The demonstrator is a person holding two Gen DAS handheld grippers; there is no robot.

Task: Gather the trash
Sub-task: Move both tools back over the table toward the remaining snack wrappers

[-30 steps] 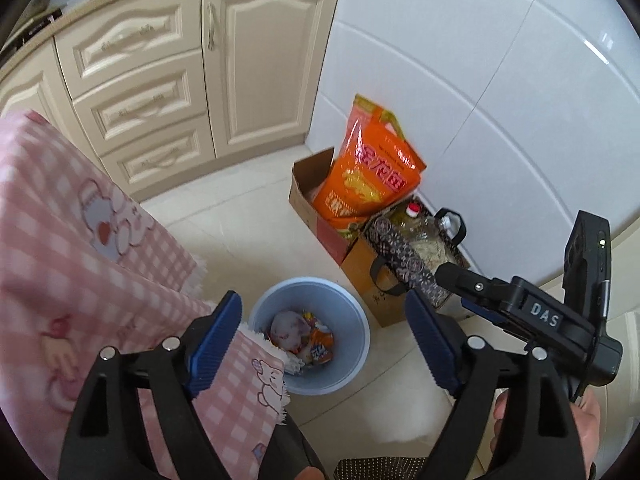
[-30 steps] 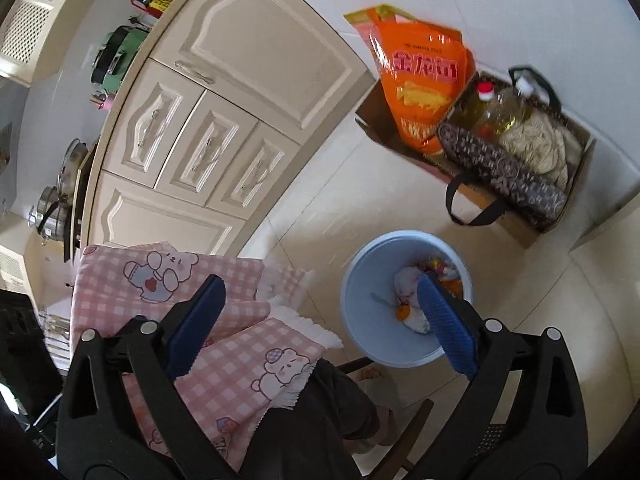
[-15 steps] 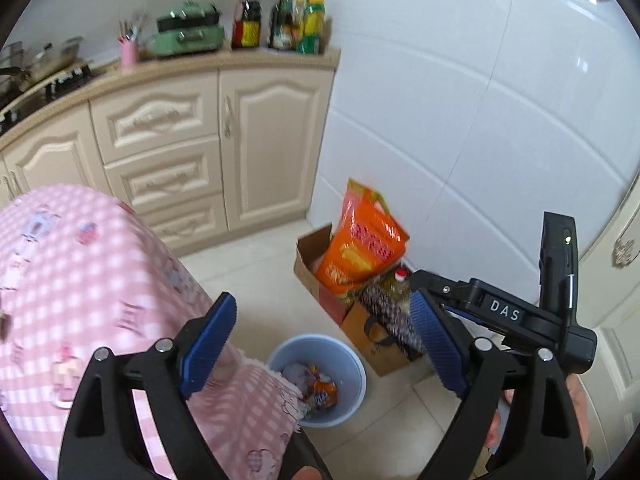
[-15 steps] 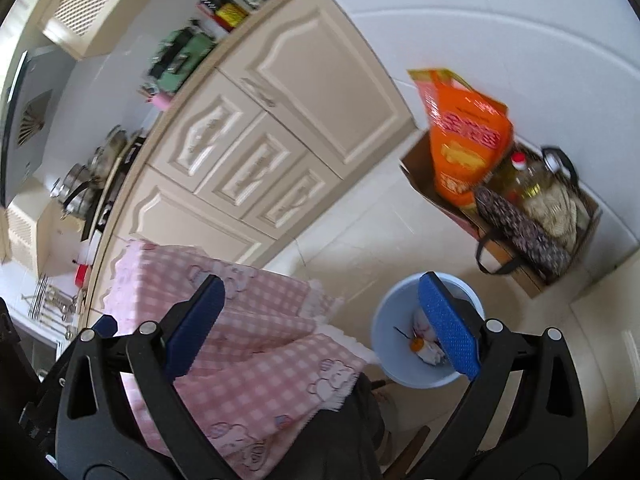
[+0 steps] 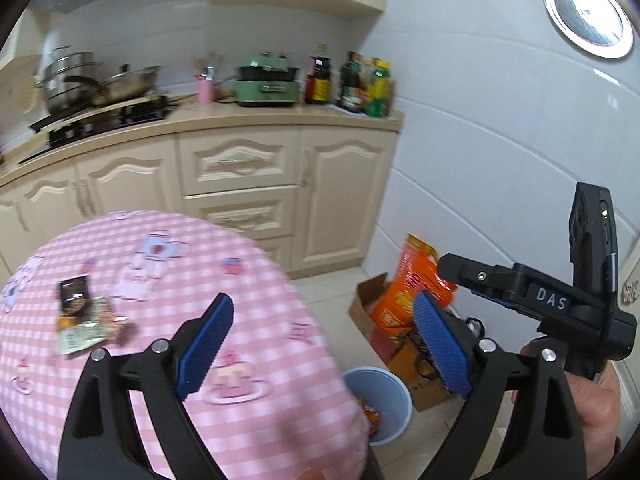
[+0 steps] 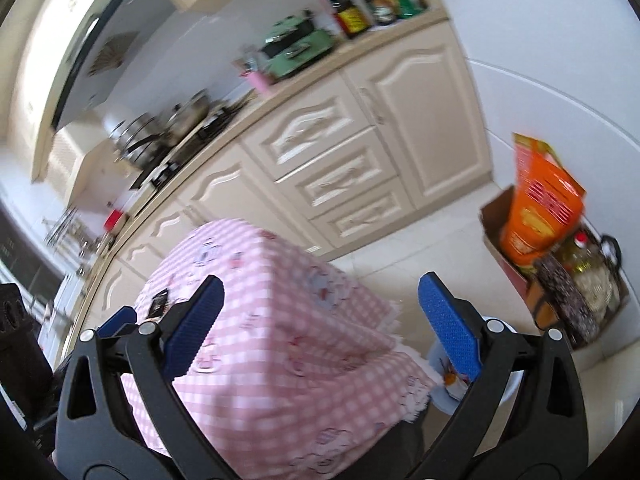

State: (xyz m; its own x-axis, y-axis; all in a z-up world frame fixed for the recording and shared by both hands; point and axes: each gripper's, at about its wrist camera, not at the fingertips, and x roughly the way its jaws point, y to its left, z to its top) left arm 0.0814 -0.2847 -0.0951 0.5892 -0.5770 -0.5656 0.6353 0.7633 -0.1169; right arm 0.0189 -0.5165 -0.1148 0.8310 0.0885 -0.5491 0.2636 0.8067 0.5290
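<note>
A pile of wrappers [image 5: 82,318], one dark and one pale, lies on the pink checked tablecloth [image 5: 160,280] at the left. The dark wrapper also shows in the right wrist view [image 6: 159,304]. A light blue bin [image 5: 386,404] with trash in it stands on the floor beside the table, partly hidden by the cloth; its rim shows in the right wrist view [image 6: 442,398]. My left gripper [image 5: 320,344] is open and empty above the table's right part. My right gripper [image 6: 324,320] is open and empty above the table corner; its body shows in the left wrist view [image 5: 552,300].
A cardboard box [image 5: 370,320] with an orange bag [image 5: 408,296] and a patterned tote [image 6: 568,300] stand on the floor by the white tiled wall. Cream cabinets [image 5: 240,184] carry pots, a green cooker [image 5: 268,80] and bottles.
Both grippers have risen and tilted up from looking down at the bin. The table top with the wrappers and the kitchen counter have come into view.
</note>
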